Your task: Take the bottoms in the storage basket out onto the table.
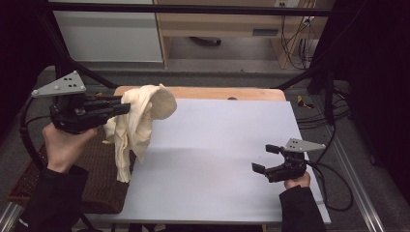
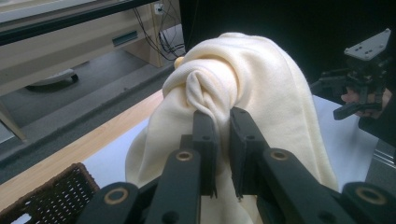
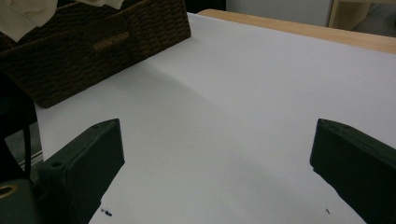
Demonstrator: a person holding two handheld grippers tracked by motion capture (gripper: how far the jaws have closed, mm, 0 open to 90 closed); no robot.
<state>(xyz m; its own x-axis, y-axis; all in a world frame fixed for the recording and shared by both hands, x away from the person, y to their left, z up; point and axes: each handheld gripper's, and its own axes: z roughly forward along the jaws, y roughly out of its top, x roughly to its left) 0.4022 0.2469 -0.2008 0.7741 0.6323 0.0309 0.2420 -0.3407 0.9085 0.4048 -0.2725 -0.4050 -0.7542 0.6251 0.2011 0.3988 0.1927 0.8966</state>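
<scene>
The left gripper [image 1: 121, 107] was clamped tight on a bunched fold of the cream cloth [image 1: 140, 121] — in the left gripper view the jaws pinched a gathered knot of fabric [image 2: 219, 93] with barely a gap between them. The cloth hung in the air off that one pinch, its tail drooping down over the near edge of the wicker basket [image 1: 92, 169] at the table's left side, its upper bulge out over the edge of the white sheet [image 1: 217, 145]. So the step in hand looked like the lift-out — garment up from the basket and headed for the table.

The right gripper [image 1: 266, 158] sat low over the sheet's right part, well apart from the cloth, jaws spread wide with nothing between them — the right gripper view had only bare white sheet [image 3: 224, 102] between the two pads, and the basket [image 3: 93, 51] off at the far corner.

Next, by my reading, the cloth needed carrying further over the sheet and lowering, and the waiting right gripper would have to come across and take a free edge or corner — otherwise that dangling bundle would land in a heap rather than spread flat.
</scene>
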